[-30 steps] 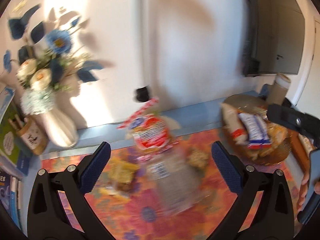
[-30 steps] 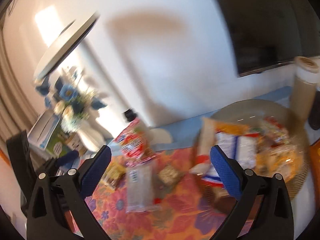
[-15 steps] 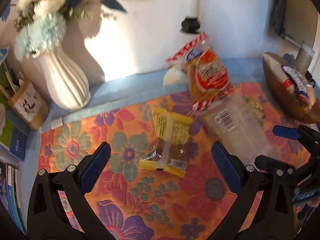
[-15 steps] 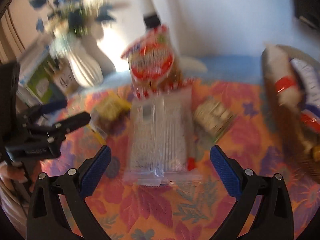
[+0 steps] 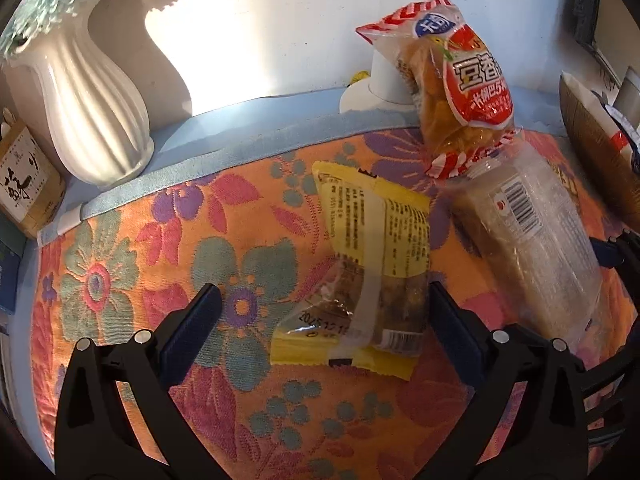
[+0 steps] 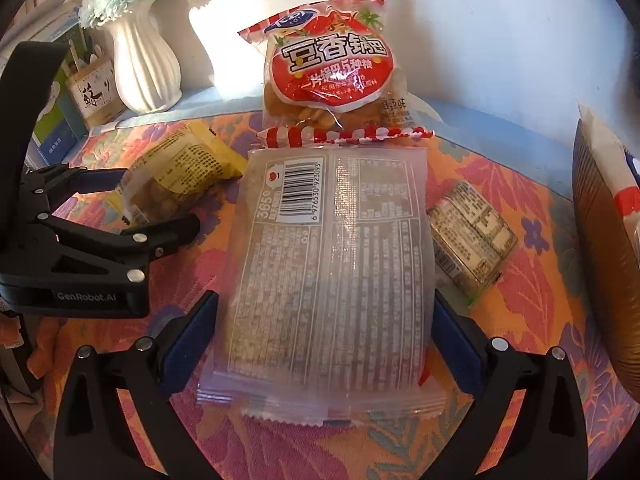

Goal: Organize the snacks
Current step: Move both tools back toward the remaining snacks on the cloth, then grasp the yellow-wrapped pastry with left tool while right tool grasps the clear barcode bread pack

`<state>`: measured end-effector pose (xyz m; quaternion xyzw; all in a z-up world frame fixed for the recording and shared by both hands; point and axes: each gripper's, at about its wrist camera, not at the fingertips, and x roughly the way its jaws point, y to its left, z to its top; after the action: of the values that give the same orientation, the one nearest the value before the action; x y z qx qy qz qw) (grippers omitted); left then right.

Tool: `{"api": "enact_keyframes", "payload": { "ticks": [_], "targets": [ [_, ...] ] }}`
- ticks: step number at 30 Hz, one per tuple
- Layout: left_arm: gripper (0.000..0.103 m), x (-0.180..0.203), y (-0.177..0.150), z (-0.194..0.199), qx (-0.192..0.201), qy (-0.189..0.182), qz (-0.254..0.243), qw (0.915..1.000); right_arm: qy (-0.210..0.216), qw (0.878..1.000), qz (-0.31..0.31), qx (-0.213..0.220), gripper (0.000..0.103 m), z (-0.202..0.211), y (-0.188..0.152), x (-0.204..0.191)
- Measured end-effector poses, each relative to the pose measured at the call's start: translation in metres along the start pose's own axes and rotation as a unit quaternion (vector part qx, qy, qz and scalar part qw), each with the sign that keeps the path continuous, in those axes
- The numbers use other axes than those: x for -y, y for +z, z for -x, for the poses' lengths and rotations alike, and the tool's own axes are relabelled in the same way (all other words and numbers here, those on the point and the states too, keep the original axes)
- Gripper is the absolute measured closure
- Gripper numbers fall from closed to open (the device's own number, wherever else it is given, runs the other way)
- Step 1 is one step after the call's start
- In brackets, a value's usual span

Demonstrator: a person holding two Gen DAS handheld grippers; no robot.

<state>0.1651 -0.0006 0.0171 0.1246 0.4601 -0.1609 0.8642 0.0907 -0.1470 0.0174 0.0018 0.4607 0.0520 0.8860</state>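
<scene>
Right wrist view: a woven floral tablecloth [image 6: 532, 292] in orange, pink and teal covers the table, its nubbed weave ending at a pale blue border along the white wall. At the right edge rises the curved brown wall of a woven basket [image 6: 600, 264] holding wrapped snacks. A ribbed white ceramic vase [image 6: 144, 68] of pale flowers stands at the back left, on the blue border. Centre frame, a large flat translucent packet [image 6: 328, 276], smooth and glossy with a barcode and dense print, lies face down between the spread blue-padded fingers of the right gripper [image 6: 326, 334]; the pads flank its long sides, and whether they touch the film cannot be told. Propped upright behind it is a puffy red-and-white snack bag [image 6: 332, 76] with crimped striped seams, its lower seam meeting the packet's far edge. A small rectangular printed snack bar [image 6: 470, 236] lies just right of the packet, with open cloth between it and the basket. In the left wrist view, the left gripper [image 5: 320, 332] stands wide open around the near end of a crinkled yellow snack packet [image 5: 368, 264] with a clear window showing brown contents; its right pad sits just beside the wrapper, its left pad well apart over bare cloth. Open cloth stretches left of the yellow packet toward the vase.
</scene>
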Motion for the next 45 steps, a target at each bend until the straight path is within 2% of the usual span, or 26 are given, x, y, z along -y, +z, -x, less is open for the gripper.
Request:
{"api": "enact_keyframes", "payload": {
  "ticks": [45],
  "targets": [
    [0.003,0.0008,0.0003,0.0015,0.017,0.012,-0.002,0.9998,-0.011,1.000,0.002,0.003,0.005,-0.0079,0.0071,-0.0029]
  ]
}}
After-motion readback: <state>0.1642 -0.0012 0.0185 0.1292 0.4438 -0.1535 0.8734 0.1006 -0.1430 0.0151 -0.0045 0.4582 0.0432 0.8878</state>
